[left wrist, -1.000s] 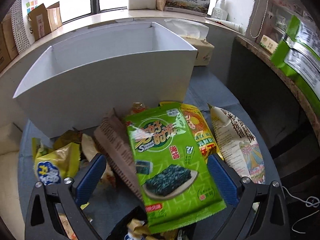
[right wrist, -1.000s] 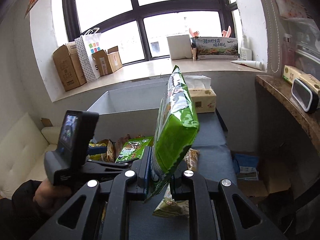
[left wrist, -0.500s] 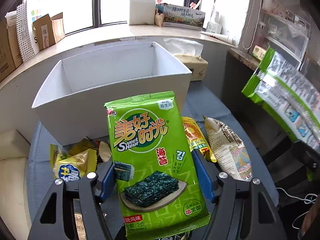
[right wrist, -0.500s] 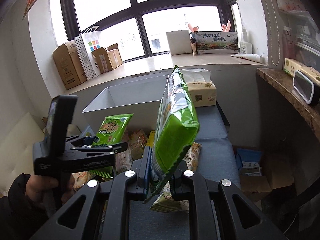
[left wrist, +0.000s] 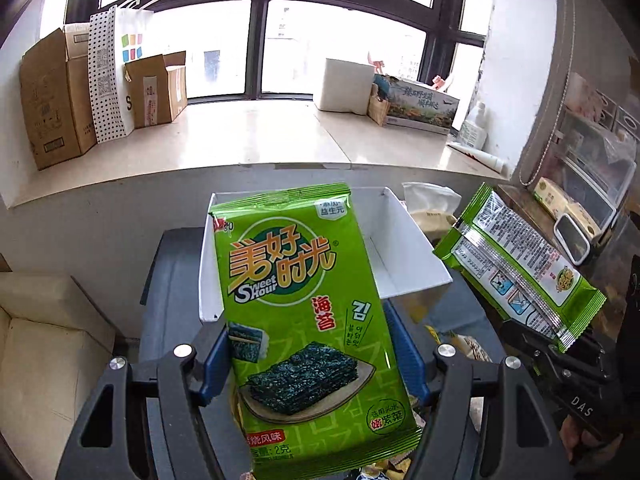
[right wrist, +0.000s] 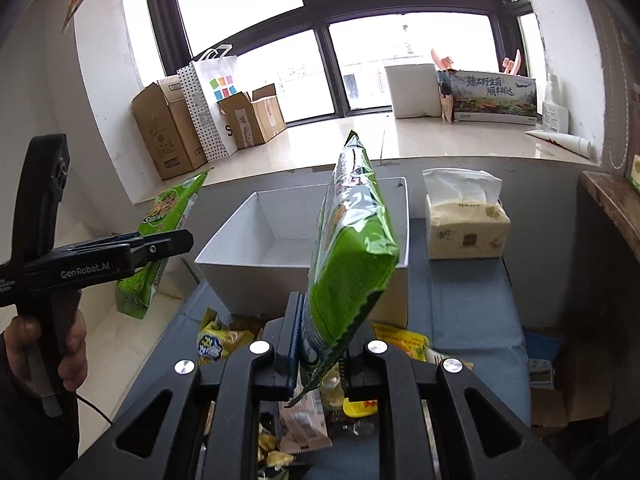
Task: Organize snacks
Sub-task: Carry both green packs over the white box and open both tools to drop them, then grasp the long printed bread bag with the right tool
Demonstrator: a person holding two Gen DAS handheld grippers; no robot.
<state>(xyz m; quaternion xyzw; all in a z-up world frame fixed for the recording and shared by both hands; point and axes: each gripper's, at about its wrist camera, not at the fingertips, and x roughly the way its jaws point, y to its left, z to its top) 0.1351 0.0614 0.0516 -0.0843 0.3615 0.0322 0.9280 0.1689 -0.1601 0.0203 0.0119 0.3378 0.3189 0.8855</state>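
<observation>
The left gripper (left wrist: 308,360) is holding a green seaweed snack packet (left wrist: 304,320) upright by its side edges, its blue-padded fingers (left wrist: 216,360) clamped on it, the packet hanging in front of the white bin (left wrist: 404,256). The right gripper (right wrist: 320,356) is gripping a second green packet (right wrist: 348,264) edge-on, its fingers pressed together on the lower edge — this packet is standing tilted above the snack pile, before the bin's near wall.

The bench (right wrist: 468,308) is wearing a blue-grey cloth. The white bin is sitting at its far side, open-topped, no contents showing in its visible interior. Loose snack packets (right wrist: 224,340) are lying just in front of the bin, among them a yellow one (right wrist: 400,340). A tissue pack (right wrist: 464,232) is standing beside the bin on its right, near it; contact cannot be told.

Behind, a pale windowsill (left wrist: 224,136) is running under a dark-framed window (left wrist: 256,28) — it is carrying cardboard boxes (left wrist: 52,96), a dotted paper bag (left wrist: 116,76), a white box (left wrist: 344,84) and a printed carton (left wrist: 420,108). A cream cushioned seat (left wrist: 48,344) is lying left of the bench. A hand (right wrist: 68,344) is gripping the left gripper's handle.
</observation>
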